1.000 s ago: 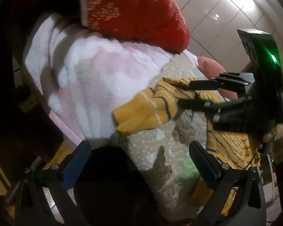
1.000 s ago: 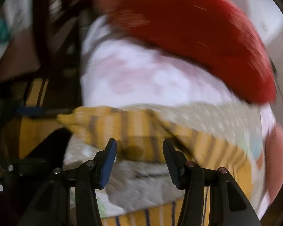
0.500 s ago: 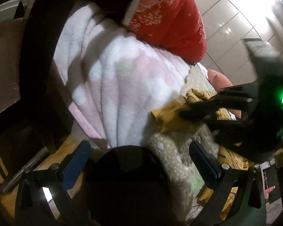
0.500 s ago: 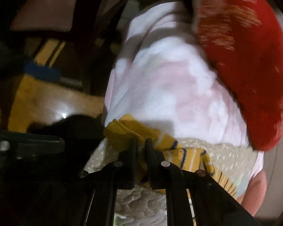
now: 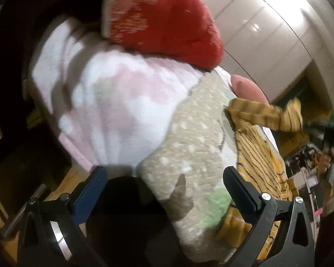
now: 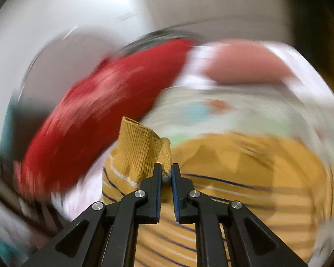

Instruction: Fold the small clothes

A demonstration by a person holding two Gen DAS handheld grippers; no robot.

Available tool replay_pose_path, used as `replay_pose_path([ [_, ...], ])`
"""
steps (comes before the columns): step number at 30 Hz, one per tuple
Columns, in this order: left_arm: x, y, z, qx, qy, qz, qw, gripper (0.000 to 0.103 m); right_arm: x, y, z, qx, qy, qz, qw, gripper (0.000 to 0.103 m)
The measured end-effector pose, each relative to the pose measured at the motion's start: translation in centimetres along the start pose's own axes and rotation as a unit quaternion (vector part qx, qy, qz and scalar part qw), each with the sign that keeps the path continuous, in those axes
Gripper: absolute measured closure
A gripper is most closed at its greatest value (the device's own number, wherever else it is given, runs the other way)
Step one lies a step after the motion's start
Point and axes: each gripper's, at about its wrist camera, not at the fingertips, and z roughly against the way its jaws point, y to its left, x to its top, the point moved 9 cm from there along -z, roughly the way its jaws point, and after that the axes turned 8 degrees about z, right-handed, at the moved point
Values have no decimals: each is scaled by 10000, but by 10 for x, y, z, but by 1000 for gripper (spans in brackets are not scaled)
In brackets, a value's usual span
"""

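Note:
A small mustard-yellow sweater with dark blue and white stripes [image 5: 258, 153] lies on a beige dotted quilt [image 5: 196, 142]. My right gripper [image 6: 166, 173] is shut on the ribbed cuff of its sleeve [image 6: 140, 146] and holds it over the sweater's body [image 6: 245, 169]. In the left wrist view the sleeve [image 5: 265, 115] is stretched out to the right, lifted off the quilt, toward the right gripper [image 5: 318, 129], which is blurred there. My left gripper [image 5: 164, 189] is open and empty at the quilt's near edge.
A red patterned pillow [image 5: 162, 20] lies at the back on a pink and white fleece blanket [image 5: 113, 102]. A pink cushion [image 5: 247, 89] sits beyond the sweater. White wardrobe doors [image 5: 267, 26] stand behind. Wooden floor [image 5: 62, 184] shows at lower left.
My right gripper closed on the sleeve cuff and carried it from the left side across to the right, over the sweater's body. My left gripper stayed open at the quilt's edge.

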Motion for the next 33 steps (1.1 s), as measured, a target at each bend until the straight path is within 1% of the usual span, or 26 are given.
replay_pose_path([
  [1, -2, -6, -1, -1, 23, -64, 10000, 0, -7, -48, 12, -146, -70, -546, 9984, 94],
  [2, -3, -17, -5, -3, 79, -187, 9998, 0, -14, -83, 22, -301, -109, -877, 9956, 94],
  [3, -5, -26, -9, -9, 123, -277, 9995, 0, -31, -128, 34, -636, -131, -1200, 9906, 94],
  [4, -6, -32, -11, -19, 157, -339, 9993, 0, -45, -156, 42, -897, -119, -1343, 9868, 93],
  [5, -8, -42, -15, -34, 219, -445, 9988, 0, -58, -180, 48, -1153, -95, -1441, 9828, 90],
  [6, -10, -53, -19, -42, 279, -549, 9981, 0, -79, -209, 57, -1555, -45, -1538, 9758, 89],
  [7, -10, -61, -21, -47, 309, -611, 9976, 0, -94, -226, 64, -1813, -18, -1597, 9704, 88],
  [8, -11, -73, -25, -60, 349, -713, 9968, 0, -105, -238, 68, -1946, -2, -1637, 9671, 84],
  [9, -12, -82, -28, -68, 370, -795, 9961, 0, -118, -252, 75, -1954, 1, -1667, 9664, 79],
  [10, -14, -97, -32, -79, 392, -934, 9948, 0, -125, -257, 78, -1910, -17, -1664, 9674, 68],
  [11, -15, -106, -35, -85, 402, -1033, 9938, 0, -132, -261, 83, -1886, -53, -1622, 9686, 63],
  [14, -20, -142, -48, -83, 412, -1482, 9881, 0, -139, -258, 88, -1785, -81, -1305, 9752, 62],
  [15, -21, -157, -56, -39, 407, -1709, 9844, 0, -140, -260, 83, -1737, -63, -1214, 9773, 61],
  [18, -20, -196, -81, 42, 396, -2291, 9726, 0, -143, -238, 68, -1454, 80, -722, 9867, 61],
  [19, -18, -208, -92, 61, 399, -2441, 9689, 0, -144, -231, 65, -1397, 123, -558, 9885, 59],
  [20, -15, -218, -104, 69, 422, -2533, 9665, 0, -147, -227, 62, -1371, 146, -458, 9894, 55],
  [21, -12, -227, -116, 55, 470, -2595, 9646, 0, -150, -219, 58, -1326, 167, -308, 9905, 54],
  [22, -7, -241, -136, -13, 581, -2632, 9630, 0, -152, -215, 56, -1305, 169, -239, 9910, 52],
  [25, 2, -265, -181, -124, 882, -2622, 9609, 0, -160, -206, 49, -1224, 207, -104, 9922, 51],
  [27, 2, -278, -218, -62, 1126, -2686, 9566, 0, -167, -202, 45, -1216, 269, -27, 9922, 51],
  [28, -1, -283, -235, -21, 1249, -2773, 9526, 0, -169, -202, 44, -1226, 292, -3, 9920, 51],
  [29, -6, -290, -257, 101, 1371, -2951, 9455, 0, -172, -201, 43, -1231, 314, 22, 9919, 51],
  [30, -9, -293, -269, 200, 1401, -3040, 9421, 0, -173, -202, 42, -1239, 326, 31, 9918, 51],
  [31, -13, -296, -284, 335, 1472, -3135, 9375, 5, -175, -203, 42, -1256, 336, 28, 9915, 51],
  [32, -18, -297, -298, 410, 1628, -3173, 9333, 14, -175, -204, 43, -1267, 344, 20, 9913, 51],
  [33, -23, -297, -310, 475, 1839, -3143, 9301, 47, -176, -206, 45, -1258, 350, 16, 9914, 51],
])
